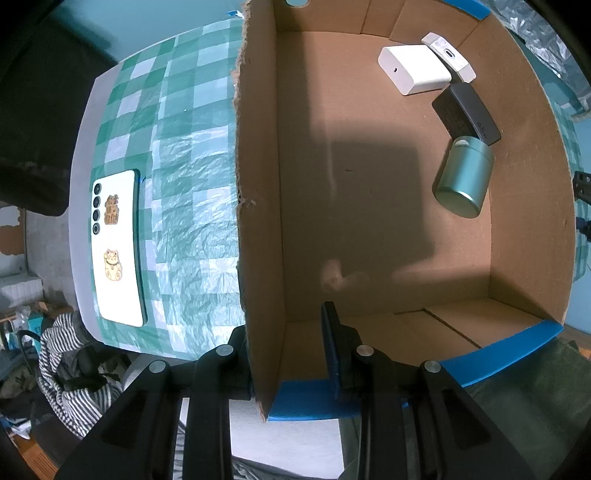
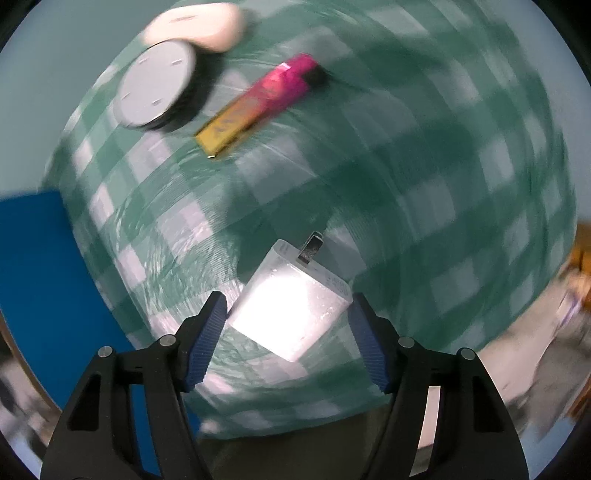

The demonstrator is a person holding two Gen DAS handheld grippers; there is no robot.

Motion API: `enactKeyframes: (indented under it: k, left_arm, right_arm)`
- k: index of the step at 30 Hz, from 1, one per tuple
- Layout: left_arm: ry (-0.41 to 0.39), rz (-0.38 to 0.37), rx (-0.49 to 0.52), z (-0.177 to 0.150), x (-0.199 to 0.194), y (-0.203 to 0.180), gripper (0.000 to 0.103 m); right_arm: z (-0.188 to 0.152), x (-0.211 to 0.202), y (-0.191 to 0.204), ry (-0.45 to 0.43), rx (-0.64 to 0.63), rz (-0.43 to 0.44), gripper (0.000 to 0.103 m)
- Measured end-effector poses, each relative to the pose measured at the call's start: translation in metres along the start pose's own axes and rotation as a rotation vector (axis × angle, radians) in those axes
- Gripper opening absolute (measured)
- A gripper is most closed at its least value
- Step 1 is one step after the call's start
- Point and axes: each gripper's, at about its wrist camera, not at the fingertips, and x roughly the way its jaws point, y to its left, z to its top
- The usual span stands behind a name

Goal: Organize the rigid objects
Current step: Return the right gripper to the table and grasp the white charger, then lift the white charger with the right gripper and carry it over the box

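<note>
White charger (image 2: 291, 306) between open jaws

Left hand-held gripper (image 1: 291, 354), right hand-held gripper (image 2: 288, 343), black angular arms, silver round screws, ribbed blue pads (image 2: 207, 343)

Your right wrist view is smearing with motion blur, so the print on the pink-and-yellow flat bar (image 2: 258, 103) is not reading. The cream rounded case (image 2: 195, 24) is running off the top edge. The brown cardboard box wall (image 1: 255, 221) is hiding your left claw's (image 1: 291, 354) outer finger.
</note>
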Motion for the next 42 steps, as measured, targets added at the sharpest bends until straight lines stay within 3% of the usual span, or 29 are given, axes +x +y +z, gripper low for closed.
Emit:
enactKeyframes:
  k: [4, 9, 12, 19, 27, 30, 42]
  left_arm:
    - [0.000, 0.003, 0.006, -0.002, 0.000, 0.000, 0.027]
    - [0.000, 0.005, 0.009, -0.002, -0.001, 0.000, 0.027]
    - [0.001, 0.007, 0.009, -0.002, -0.001, -0.001, 0.027]
    - [0.001, 0.009, 0.011, -0.002, -0.001, -0.003, 0.027]
    - [0.001, 0.008, 0.014, -0.003, -0.001, -0.003, 0.027]
    - [0.002, 0.009, 0.013, -0.003, -0.002, -0.004, 0.027]
    - [0.004, 0.003, 0.015, -0.001, -0.002, -0.002, 0.027]
  right_arm:
    - [-0.001, -0.001, 0.032, -0.040, -0.256, -0.103, 0.068]
    - [-0.006, 0.000, 0.057, -0.075, -0.427, -0.184, 0.061]
    - [-0.005, 0.004, 0.067, -0.064, -0.413, -0.188, 0.060]
    - [0.018, 0.004, 0.050, -0.053, -0.246, -0.139, 0.060]
    - [0.029, 0.010, 0.033, -0.064, -0.163, -0.123, 0.058]
    - [0.025, 0.005, 0.019, -0.087, -0.178, -0.119, 0.049]
    - [0.002, -0.006, 0.035, -0.095, -0.328, -0.139, 0.049]
